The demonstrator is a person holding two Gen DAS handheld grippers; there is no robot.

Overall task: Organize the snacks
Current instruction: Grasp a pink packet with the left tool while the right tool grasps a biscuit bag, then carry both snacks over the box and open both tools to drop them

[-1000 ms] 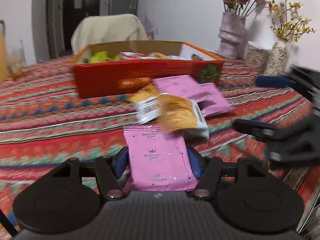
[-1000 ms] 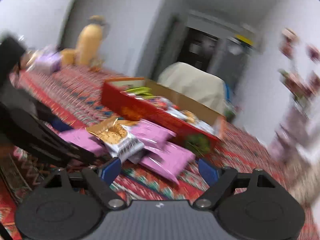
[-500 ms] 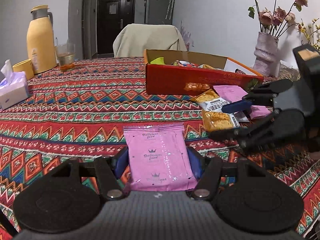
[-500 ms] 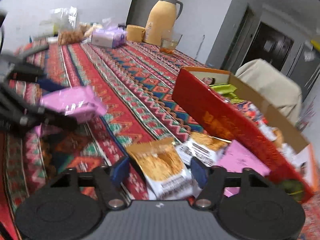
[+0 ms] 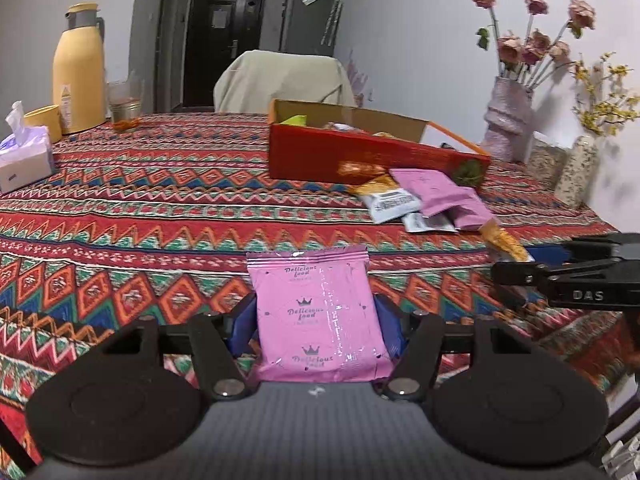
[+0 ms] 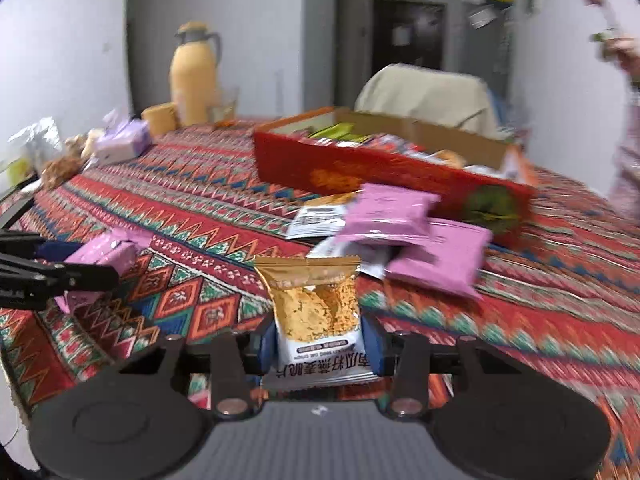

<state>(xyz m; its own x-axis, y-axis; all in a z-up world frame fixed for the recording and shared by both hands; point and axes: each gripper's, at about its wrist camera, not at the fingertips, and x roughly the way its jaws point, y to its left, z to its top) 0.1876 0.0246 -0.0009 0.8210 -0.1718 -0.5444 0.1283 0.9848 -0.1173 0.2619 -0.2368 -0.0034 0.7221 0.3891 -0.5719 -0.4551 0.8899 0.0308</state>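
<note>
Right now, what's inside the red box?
The red box holds a green packet at its far left end and mixed colourful wrappers along the middle. Its near wall hides everything lower down, so the count is unclear.

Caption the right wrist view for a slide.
Right tongs closing on a gold-and-white foil snack packet above the patterned tablecloth; red cardboard box behind.

pale walls point(image 5: 420, 40), dark door point(image 5: 224, 40), draped chair point(image 5: 284, 80).

Pink snack packet point(image 5: 320, 316), gold-and-white snack packet point(image 6: 318, 320), red box point(image 5: 360, 156), desk cloth point(image 5: 160, 208) in red, green, blue zigzags, yellow thermos point(image 5: 78, 68)
</note>
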